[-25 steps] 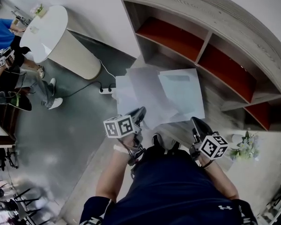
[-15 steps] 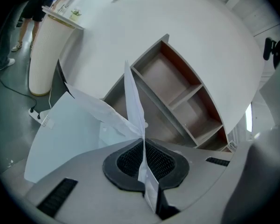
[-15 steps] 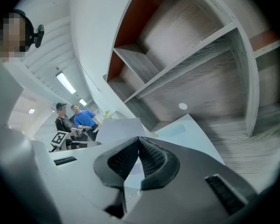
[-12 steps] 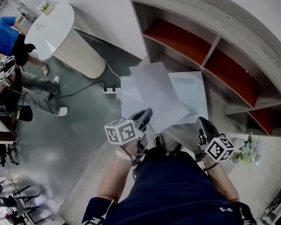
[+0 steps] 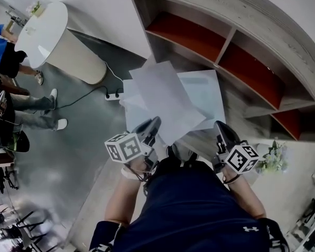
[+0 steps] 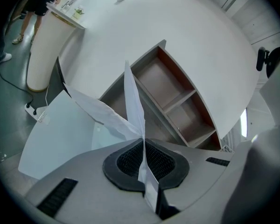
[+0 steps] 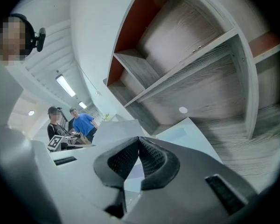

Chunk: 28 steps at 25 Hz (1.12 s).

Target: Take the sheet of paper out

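A white sheet of paper sticks out up and to the left of a pale blue, see-through sleeve held over the floor in front of me. My left gripper is shut on the sheet's near edge. In the left gripper view the sheet rises edge-on from the left gripper's closed pads, with the sleeve to the left. My right gripper is shut at the sleeve's near right corner. In the right gripper view the right gripper has its tips together, and the sleeve spreads out beyond them.
A curved grey shelf unit with red-backed compartments stands just beyond the papers. A round white table is at the far left, with a power strip and its cable on the floor. People stand left. A small plant is on my right.
Both grippers have lifted a little with the papers. The white sheet now shows further out of the sleeve, up and to the left.
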Available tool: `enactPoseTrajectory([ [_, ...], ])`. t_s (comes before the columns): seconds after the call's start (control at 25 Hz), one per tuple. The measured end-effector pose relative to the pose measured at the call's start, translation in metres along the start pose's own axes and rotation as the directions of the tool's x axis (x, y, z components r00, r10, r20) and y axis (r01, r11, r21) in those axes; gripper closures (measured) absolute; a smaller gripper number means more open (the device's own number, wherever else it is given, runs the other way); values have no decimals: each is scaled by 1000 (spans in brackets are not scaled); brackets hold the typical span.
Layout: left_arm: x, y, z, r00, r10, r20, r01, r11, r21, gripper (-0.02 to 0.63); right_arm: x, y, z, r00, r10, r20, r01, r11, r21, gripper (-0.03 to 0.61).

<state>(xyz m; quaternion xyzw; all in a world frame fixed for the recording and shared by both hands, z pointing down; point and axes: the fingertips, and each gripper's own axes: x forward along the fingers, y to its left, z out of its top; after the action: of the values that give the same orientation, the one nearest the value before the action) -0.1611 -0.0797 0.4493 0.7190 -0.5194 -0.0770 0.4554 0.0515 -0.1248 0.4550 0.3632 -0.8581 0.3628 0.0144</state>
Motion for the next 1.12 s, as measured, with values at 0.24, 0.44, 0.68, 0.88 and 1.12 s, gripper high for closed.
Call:
enactPoseTrajectory([
  [0.24, -3, -1, 0, 1000, 0, 1, 0, 1000, -8, 595, -1, 0, -1, 1000, -4, -7, 4, 1000, 3, 565],
  [0.44, -4, -3, 4, 1000, -9, 6, 9, 1000, -7, 595, 1, 2, 0, 1000, -7, -6, 7, 1000, 1, 565],
  [0.68, -4, -3, 2, 1000, -14, 4, 14, 1000, -10, 595, 1, 2, 0, 1000, -8, -3, 8, 1000, -3, 565],
  [0.88, -4, -4, 2, 1000, -15, -3, 15, 1000, -12, 595, -1, 2, 0, 1000, -15, -2, 15, 1000, 5, 565],
  [1.12, -3, -3, 2, 1000, -17, -3, 17, 1000, -11, 595, 2, 1, -1, 1000, -14, -3, 14, 1000, 1, 565],
])
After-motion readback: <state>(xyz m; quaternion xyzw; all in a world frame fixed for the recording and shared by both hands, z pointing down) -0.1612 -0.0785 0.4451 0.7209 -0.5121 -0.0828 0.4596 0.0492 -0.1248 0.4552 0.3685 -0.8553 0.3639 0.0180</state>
